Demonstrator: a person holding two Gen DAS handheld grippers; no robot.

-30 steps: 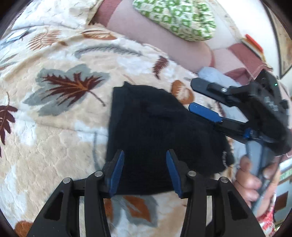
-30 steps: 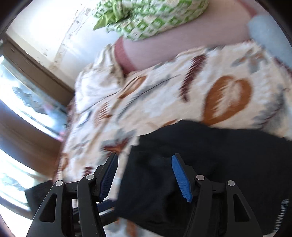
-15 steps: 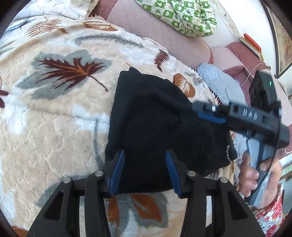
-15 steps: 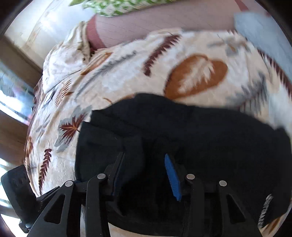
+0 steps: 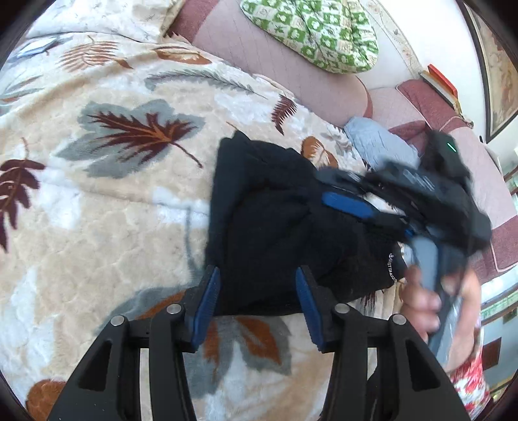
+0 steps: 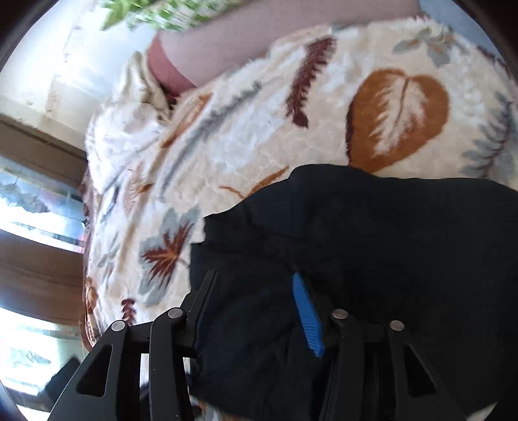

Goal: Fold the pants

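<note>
The black pants (image 5: 285,226) lie folded into a thick, roughly rectangular bundle on a plush fleece blanket (image 5: 97,226), cream with a quilted, pebbly nap and printed leaves in maroon, rust and grey. The cloth looks soft and matte, rumpled into low ridges across the top layer, with a small line of pale lettering near its right-hand corner.

The left gripper (image 5: 257,302) hovers at the near edge of the bundle. Its black plastic fingers stand apart, the ribbed blue pads (image 5: 207,304) facing each other with the hem of the pants showing between the tips; nothing is pinched there.

The right gripper (image 6: 254,307) is low over the pants, its fingers spread as well. Dark fabric fills the gap between them and bulges up around the right finger, whose blue pad shows as a narrow strip; whether the fingers press the cloth I cannot tell. From the left wrist view this gripper (image 5: 343,199) is blurred, reaching across the far right side of the bundle, its grey handle gripped by a bare hand (image 5: 424,301).

Beyond the fingers, a pink quilted cushion (image 5: 265,48) carries a green and white patterned cloth (image 5: 310,29), and a crumpled pale blue fabric (image 5: 378,145) lies just past the pants.
</note>
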